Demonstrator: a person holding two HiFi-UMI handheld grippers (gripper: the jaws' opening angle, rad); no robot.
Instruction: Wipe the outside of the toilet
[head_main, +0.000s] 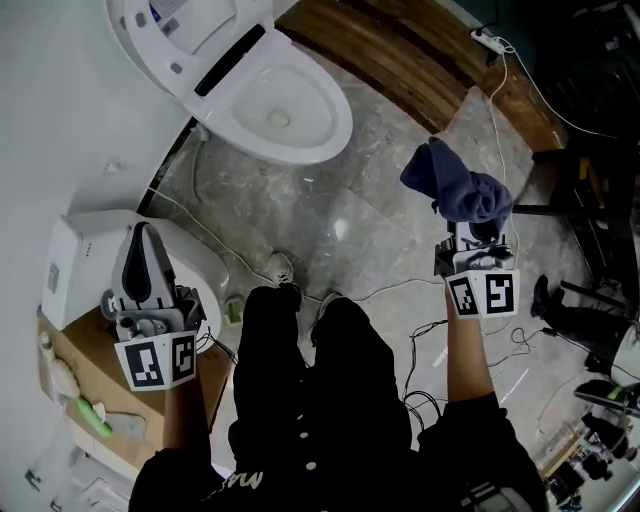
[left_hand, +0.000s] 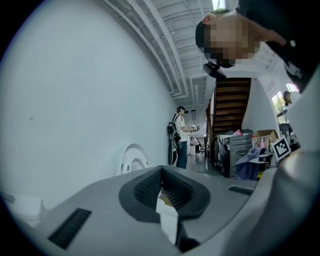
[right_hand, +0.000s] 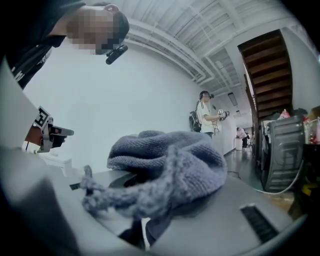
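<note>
Right gripper (head_main: 470, 238) is clamped on a bunched blue cloth (head_main: 458, 188), which is held by a fold with the rest mounded over the jaws. Left gripper (head_main: 146, 240) has its jaws pressed together with nothing between them. Both point upward. The toilet (head_main: 270, 100) sits far-left, well apart from both, so wiping doesn't look started. My read: carry the cloth over to the bowl's outer wall and press the mounded face against it, not the jaw tips. Keep the clamp firm. Watch the floor cables (head_main: 400, 290) near the feet.

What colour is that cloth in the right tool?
Blue-grey, with a knitted texture. The cloth shows best in the right gripper view.
</note>
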